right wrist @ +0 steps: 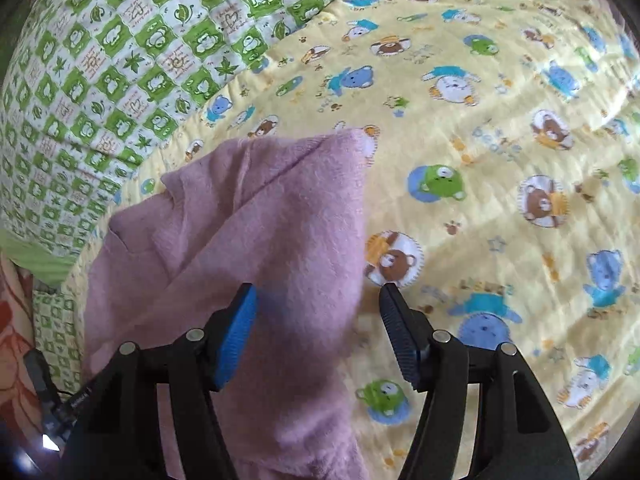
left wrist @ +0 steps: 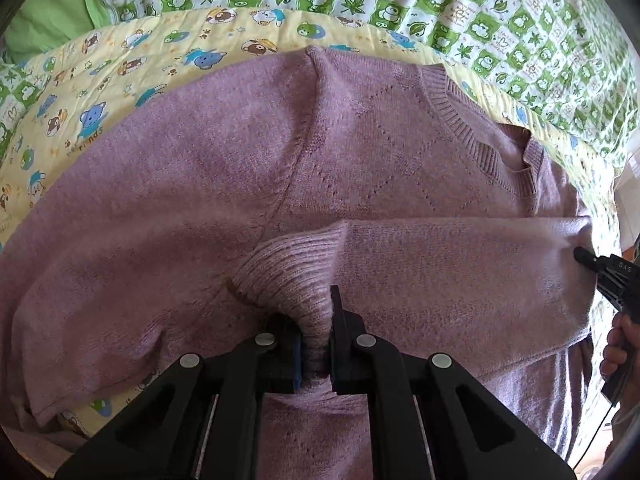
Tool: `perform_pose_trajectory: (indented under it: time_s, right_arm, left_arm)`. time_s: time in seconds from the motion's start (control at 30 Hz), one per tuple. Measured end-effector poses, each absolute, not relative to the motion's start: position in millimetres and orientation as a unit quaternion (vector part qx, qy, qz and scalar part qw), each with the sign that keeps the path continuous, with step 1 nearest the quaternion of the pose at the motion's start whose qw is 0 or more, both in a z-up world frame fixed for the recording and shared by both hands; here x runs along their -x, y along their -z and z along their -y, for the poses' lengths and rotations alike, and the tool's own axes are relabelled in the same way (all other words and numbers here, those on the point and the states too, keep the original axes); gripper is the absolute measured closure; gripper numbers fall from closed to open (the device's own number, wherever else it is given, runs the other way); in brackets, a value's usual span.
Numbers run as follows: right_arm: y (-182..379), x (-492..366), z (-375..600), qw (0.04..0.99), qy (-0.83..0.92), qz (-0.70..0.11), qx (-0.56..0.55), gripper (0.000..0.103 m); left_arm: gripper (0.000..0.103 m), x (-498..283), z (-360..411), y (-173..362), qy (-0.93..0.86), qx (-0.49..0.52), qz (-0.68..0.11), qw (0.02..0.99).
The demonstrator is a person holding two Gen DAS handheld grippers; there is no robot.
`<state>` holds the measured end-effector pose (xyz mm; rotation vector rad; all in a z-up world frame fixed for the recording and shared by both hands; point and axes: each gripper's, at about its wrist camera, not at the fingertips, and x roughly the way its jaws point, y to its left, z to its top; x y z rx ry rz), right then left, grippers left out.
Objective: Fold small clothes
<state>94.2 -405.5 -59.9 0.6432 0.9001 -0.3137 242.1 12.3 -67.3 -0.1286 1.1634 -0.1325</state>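
A mauve knitted sweater (left wrist: 360,152) lies front up on the yellow bear-print quilt (left wrist: 120,64), its V-neck collar (left wrist: 480,136) at the upper right. One sleeve is folded across the chest, and my left gripper (left wrist: 314,322) is shut on its ribbed cuff (left wrist: 288,268). In the left wrist view my right gripper (left wrist: 582,257) touches the sweater's right edge, held by a hand (left wrist: 618,344). In the right wrist view my right gripper (right wrist: 317,292) stands open over a fold of the sweater (right wrist: 256,216); fabric lies between the pads, which do not press it.
A green-and-white checked quilt (left wrist: 480,12) lies behind the yellow one, with plain green fabric (left wrist: 52,12) at the far left. To the right of the sweater the yellow quilt (right wrist: 500,160) stretches out wide. A black cable (right wrist: 44,384) hangs at the lower left.
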Motion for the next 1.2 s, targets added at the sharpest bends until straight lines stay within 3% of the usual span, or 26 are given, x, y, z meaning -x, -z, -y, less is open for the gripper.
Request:
perform_pose_trajectory:
  time_s: [0.03,0.17,0.27,0.3,0.4,0.43,0.5,0.63,0.67,0.93,1.2]
  right_arm:
    - [59,-99,406,0.838,0.147,-0.434,-0.297,0.092]
    - [34,-100,404,0.857,0.172,-0.43,-0.228,0.093]
    - [41,-115,393,0.843,0.192,-0.479,-0.154,0.092]
    - [44,-123,382,0.833,0.21,-0.499,-0.111,0.087]
    - [33,-130,353,0.823,0.27,-0.499,-0.02,0.047]
    - [24,-129,340,0.83,0.277,-0.484,0.0,0.04]
    - [10,-129,314,0.842,0.268,-0.467,0.022,0.038]
    - [2,-134,249,0.86,0.205,-0.465,0.047,0.037]
    - [4,-134,235,0.861,0.189,-0.469,0.047,0.036]
    - [37,-131,142,0.858,0.1,-0.497,0.077,0.036]
    - [46,-131,108,0.851,0.072,-0.51,0.104,0.036]
  left_arm:
    - [0.095,-243,-11,66,0.067,0.069,-0.547,0.831]
    - [0.095,-246,5,68,0.074,0.056,-0.546,0.833]
    - [0.09,-247,7,78,0.064,0.05,-0.556,0.827]
    - [0.082,-246,4,75,0.063,0.055,-0.557,0.826]
    - [0.066,-231,-14,57,0.063,0.068,-0.55,0.83]
    - [0.065,-226,-19,52,0.061,0.071,-0.547,0.832]
    - [0.053,-208,-38,39,0.047,0.079,-0.545,0.833]
    - [0.041,-163,-82,22,-0.006,0.108,-0.54,0.835]
    - [0.034,-154,-97,21,-0.019,0.112,-0.541,0.833]
    - [0.029,-89,-200,33,-0.138,0.218,-0.557,0.789]
    - [0.03,-106,-205,64,-0.124,0.257,-0.585,0.759]
